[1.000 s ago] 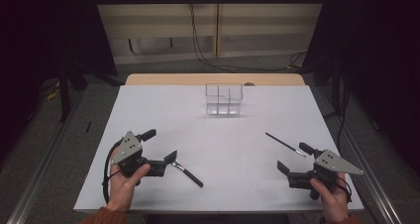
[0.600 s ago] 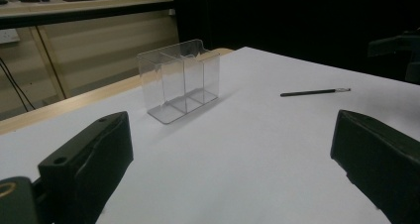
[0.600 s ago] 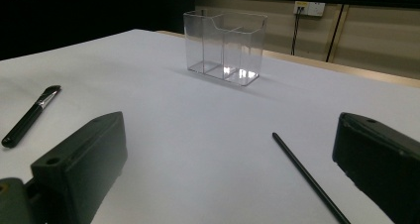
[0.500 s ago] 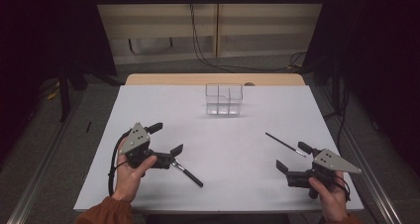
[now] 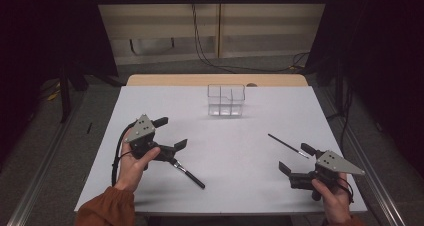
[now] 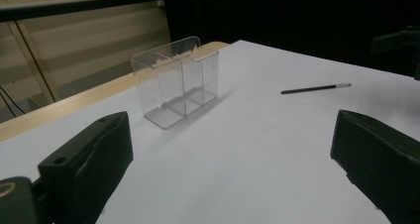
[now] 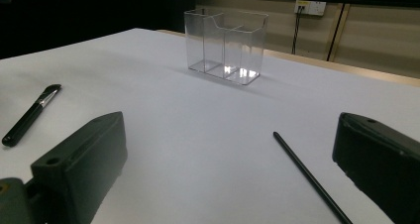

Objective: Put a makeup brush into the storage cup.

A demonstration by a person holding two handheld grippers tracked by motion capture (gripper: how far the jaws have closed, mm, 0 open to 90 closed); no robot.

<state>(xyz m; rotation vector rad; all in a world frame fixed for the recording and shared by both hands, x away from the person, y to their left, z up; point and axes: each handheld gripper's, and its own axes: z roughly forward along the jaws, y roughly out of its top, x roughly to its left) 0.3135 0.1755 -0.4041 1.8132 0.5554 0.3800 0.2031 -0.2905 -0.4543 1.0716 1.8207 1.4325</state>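
My left gripper (image 5: 171, 146) has lifted off the brush (image 5: 187, 172), jaws spread, nothing held. Right gripper (image 5: 294, 160) stays spread near the pen (image 5: 286, 144). Neither is in the holder (image 5: 226, 100) yet.

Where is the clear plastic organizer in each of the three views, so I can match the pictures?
High view: clear organizer stands upper centre, near the far edge of the table.
Left gripper view: organizer sits left of centre, upper half.
Right gripper view: organizer sits top centre.
Shared landmark: the thin black brush.
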